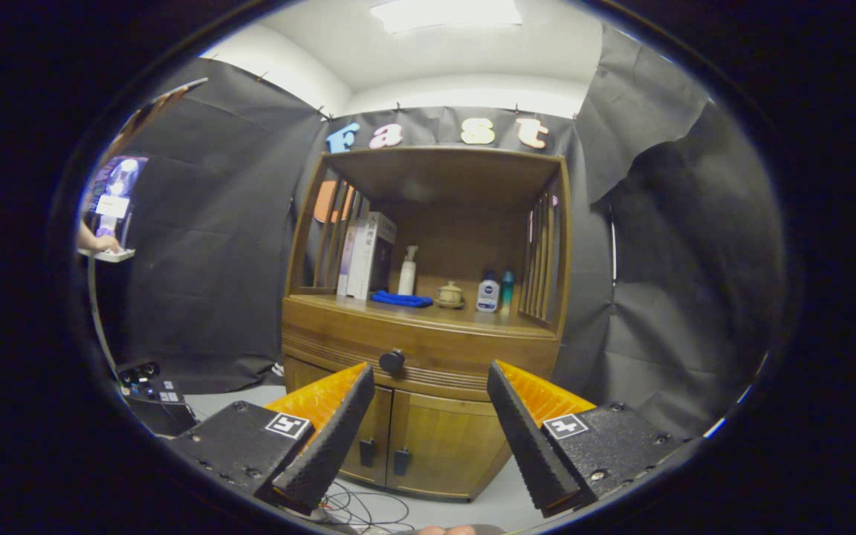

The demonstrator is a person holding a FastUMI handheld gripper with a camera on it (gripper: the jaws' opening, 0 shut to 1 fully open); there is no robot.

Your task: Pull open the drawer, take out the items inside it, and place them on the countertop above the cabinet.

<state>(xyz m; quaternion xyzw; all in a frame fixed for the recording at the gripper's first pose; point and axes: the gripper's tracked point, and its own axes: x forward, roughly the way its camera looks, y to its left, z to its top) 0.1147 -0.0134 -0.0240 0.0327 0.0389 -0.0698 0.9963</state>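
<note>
A wooden cabinet [428, 327] stands ahead against the booth wall. Its drawer [420, 349] is closed and has a dark round knob [391, 361] on the front, left of centre. Beneath the drawer are two cupboard doors [428, 438] with small dark handles. The countertop [435, 308] above the drawer sits under a wooden hutch. My gripper [428, 379] is open, its fingers spread wide and well short of the cabinet. The knob sits just beyond the left fingertip. Nothing is between the fingers.
On the countertop stand white boxes [368, 256], a pump bottle [407, 271], a blue cloth [400, 299], a small lidded pot [449, 294] and two small bottles [495, 291]. Cables [368, 509] lie on the floor. A person's hand [97, 241] rests at a device left.
</note>
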